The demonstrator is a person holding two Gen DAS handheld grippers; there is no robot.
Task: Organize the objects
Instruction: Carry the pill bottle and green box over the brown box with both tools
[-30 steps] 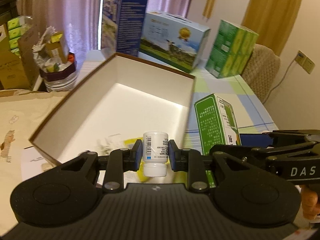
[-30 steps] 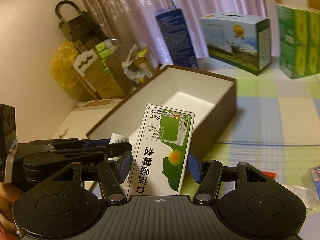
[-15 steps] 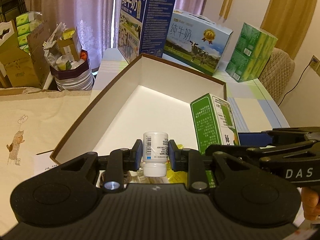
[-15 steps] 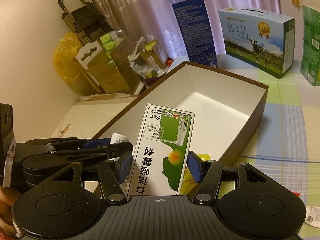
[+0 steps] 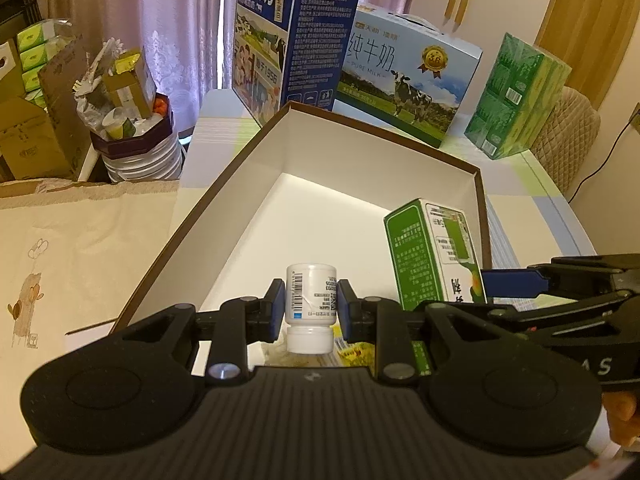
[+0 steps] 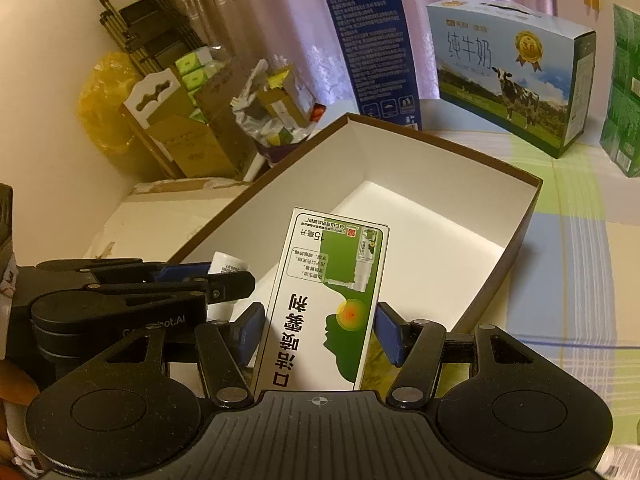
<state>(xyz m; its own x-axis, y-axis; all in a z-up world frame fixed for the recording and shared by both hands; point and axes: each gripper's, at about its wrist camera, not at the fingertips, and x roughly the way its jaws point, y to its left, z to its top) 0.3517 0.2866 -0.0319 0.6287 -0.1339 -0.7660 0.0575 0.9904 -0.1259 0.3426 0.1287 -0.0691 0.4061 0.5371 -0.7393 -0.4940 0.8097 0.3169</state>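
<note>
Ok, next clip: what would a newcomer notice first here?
Two held items: a small white plastic bottle clamped cap-down in the left claw, and a green-and-white printed carton gripped in the right claw. Both hover over the near end of the big brown-rimmed white box.

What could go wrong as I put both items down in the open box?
The white bottle sits cap-down in the left gripper; set down like that, on its narrow cap, it could topple. The two grippers are close side by side over the box's near end, so the right gripper or its green carton could bump the left one. Yellow packets already lie below, making uneven footing.
</note>
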